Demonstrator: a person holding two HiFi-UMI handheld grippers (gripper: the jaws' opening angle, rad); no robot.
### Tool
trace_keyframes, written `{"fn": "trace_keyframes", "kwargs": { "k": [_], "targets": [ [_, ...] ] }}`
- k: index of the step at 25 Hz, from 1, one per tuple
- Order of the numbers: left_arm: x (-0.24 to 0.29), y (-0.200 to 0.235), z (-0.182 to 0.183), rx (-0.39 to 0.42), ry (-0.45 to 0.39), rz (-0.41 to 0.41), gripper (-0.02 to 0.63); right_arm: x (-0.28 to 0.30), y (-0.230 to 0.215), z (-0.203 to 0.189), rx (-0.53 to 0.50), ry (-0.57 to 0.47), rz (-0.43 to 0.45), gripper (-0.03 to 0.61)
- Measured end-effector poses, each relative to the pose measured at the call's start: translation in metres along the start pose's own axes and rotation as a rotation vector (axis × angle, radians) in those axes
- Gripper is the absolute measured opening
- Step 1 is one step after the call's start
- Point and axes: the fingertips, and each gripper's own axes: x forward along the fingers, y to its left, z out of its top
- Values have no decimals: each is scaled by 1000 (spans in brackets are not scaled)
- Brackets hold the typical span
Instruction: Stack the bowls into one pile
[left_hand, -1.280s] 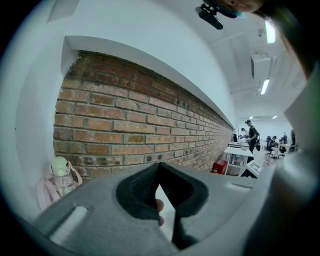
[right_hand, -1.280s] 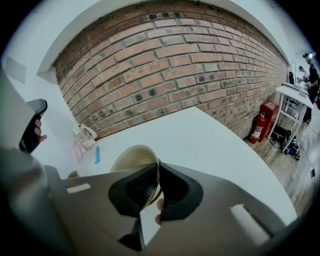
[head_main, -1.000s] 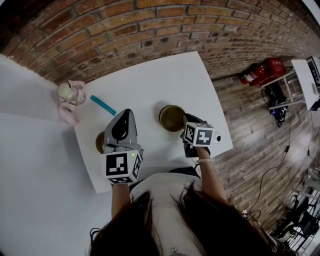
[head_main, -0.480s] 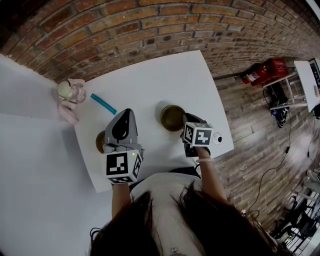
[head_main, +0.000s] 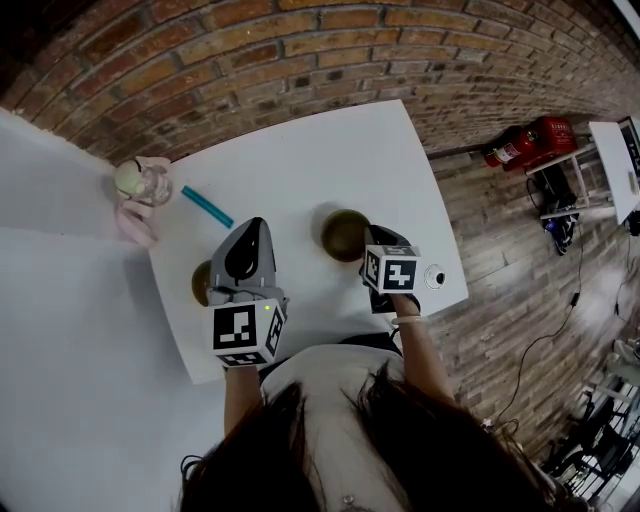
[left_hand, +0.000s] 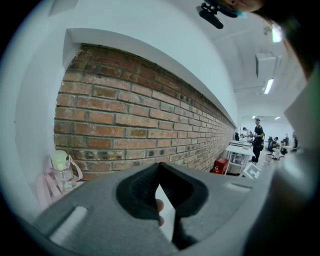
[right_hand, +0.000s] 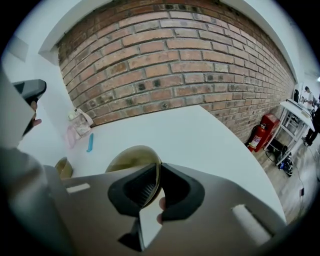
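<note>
A brown bowl (head_main: 343, 234) sits right of centre on the white table (head_main: 300, 160). My right gripper (head_main: 368, 240) is shut on its near rim, and in the right gripper view the bowl (right_hand: 131, 158) looks tilted between the jaws of the right gripper (right_hand: 159, 169). A second, smaller brown bowl (head_main: 199, 283) rests near the table's left edge, partly hidden by my left gripper (head_main: 255, 224); it also shows in the right gripper view as a bowl (right_hand: 63, 167) at the left. The left gripper (left_hand: 159, 166) is shut with nothing in it, raised and pointing at the brick wall.
A teal stick (head_main: 206, 210) lies at the back left of the table. A pink bag with a clear bottle (head_main: 140, 188) stands beside the table's left corner. A red fire extinguisher (head_main: 520, 143) lies on the floor to the right. The brick wall (head_main: 300, 50) borders the far edge.
The right gripper has shifted slightly left and up with the bowl's rim in it, and the bowl now looks more tilted. The left gripper has stayed put.
</note>
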Motion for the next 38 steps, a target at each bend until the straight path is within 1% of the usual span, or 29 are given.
{"fn": "trace_keyframes", "kwargs": {
  "k": [10, 22, 31, 38],
  "targets": [
    [-5, -1, 4, 2, -12, -2, 0, -4, -1, -1, -7, 4, -2, 49],
    [-20, -3, 8, 7, -39, -1, 0, -17, 2, 1, -24, -32, -11, 51],
    [-36, 2, 10, 6, -53, 18, 0, -23, 19, -1, -43, -45, 22, 49],
    [-50, 11, 9, -3, -64, 47, 0, -25, 37, -3, -66, -49, 55, 49]
  ]
}}
